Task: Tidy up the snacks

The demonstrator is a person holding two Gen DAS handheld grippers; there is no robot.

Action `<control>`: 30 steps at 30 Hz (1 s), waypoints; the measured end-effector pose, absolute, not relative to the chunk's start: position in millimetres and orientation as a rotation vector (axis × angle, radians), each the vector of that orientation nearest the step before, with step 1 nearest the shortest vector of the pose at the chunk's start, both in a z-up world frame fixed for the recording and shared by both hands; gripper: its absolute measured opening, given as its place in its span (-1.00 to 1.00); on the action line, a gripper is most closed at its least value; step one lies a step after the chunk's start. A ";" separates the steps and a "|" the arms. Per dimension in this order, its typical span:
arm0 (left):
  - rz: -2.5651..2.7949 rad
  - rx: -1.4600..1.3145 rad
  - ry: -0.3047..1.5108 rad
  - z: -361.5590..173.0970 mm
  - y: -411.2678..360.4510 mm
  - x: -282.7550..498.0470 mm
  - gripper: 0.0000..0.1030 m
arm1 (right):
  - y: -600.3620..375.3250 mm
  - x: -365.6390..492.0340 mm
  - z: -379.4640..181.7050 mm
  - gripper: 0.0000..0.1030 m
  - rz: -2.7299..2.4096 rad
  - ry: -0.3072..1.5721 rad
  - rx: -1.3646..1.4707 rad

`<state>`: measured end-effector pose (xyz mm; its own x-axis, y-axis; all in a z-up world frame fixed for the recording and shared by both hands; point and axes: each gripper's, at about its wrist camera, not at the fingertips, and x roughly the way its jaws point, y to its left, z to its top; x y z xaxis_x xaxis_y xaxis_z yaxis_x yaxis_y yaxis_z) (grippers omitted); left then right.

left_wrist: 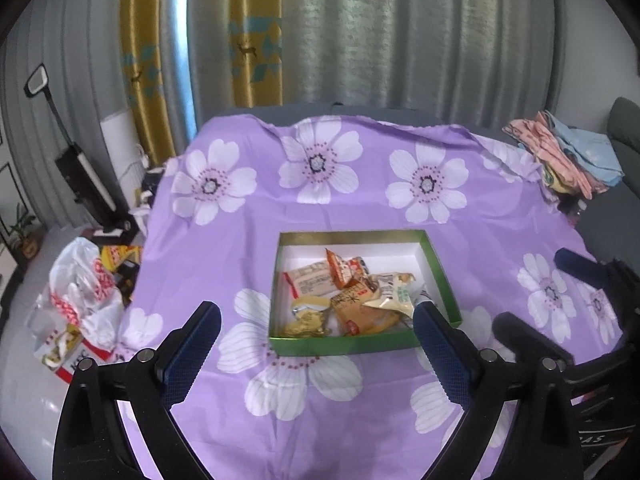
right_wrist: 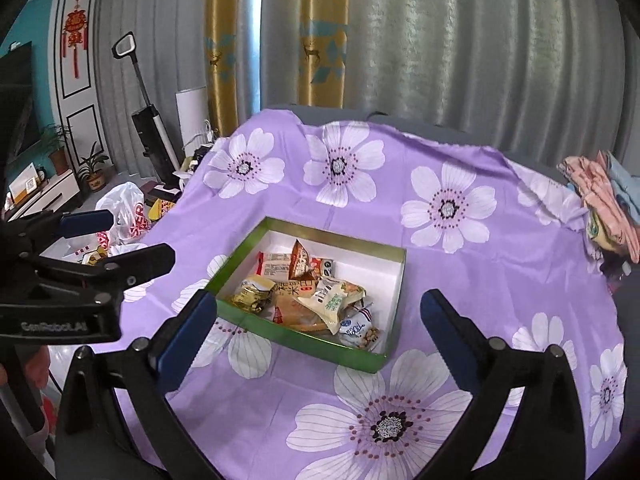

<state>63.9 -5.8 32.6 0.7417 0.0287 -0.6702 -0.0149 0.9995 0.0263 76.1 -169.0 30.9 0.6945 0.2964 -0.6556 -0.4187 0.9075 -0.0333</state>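
A green box (left_wrist: 344, 345) with a white inside sits on the purple flowered cloth (left_wrist: 360, 196). Several wrapped snacks (left_wrist: 348, 292) lie in its near half. In the right wrist view the box (right_wrist: 394, 292) holds the same snacks (right_wrist: 320, 300). My left gripper (left_wrist: 318, 316) is open and empty, held above the cloth just before the box. My right gripper (right_wrist: 318, 308) is open and empty, also near the box's front. The right gripper shows at the right edge of the left wrist view (left_wrist: 540, 292), and the left gripper at the left of the right wrist view (right_wrist: 120, 238).
A white plastic bag with red print (left_wrist: 86, 296) and snack cartons lie on the floor left of the table. A pile of folded cloths (left_wrist: 568, 156) sits at the table's far right corner. Curtains hang behind. A vacuum (right_wrist: 150, 128) stands at the back left.
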 end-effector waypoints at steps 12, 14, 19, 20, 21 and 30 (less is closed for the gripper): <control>0.051 0.023 0.722 37.5 -4.0 60.9 0.88 | -170.7 71.2 42.4 0.99 0.393 0.675 -0.171; 0.050 0.022 0.723 37.4 -3.8 61.1 0.88 | -169.9 71.7 43.0 0.99 0.391 0.672 -0.174; 0.049 0.021 0.722 36.9 -3.9 63.7 0.88 | -167.9 74.5 43.2 0.99 0.394 0.671 -0.178; 0.051 0.021 0.723 36.9 -4.1 63.6 0.88 | -167.6 75.0 43.2 0.99 0.394 0.672 -0.178; 0.051 0.019 0.725 36.9 -3.7 64.6 0.88 | -167.6 74.8 43.2 0.99 0.394 0.672 -0.178; 0.052 0.011 0.734 33.2 -4.2 73.9 0.88 | -163.9 79.0 42.9 0.99 0.393 0.675 -0.187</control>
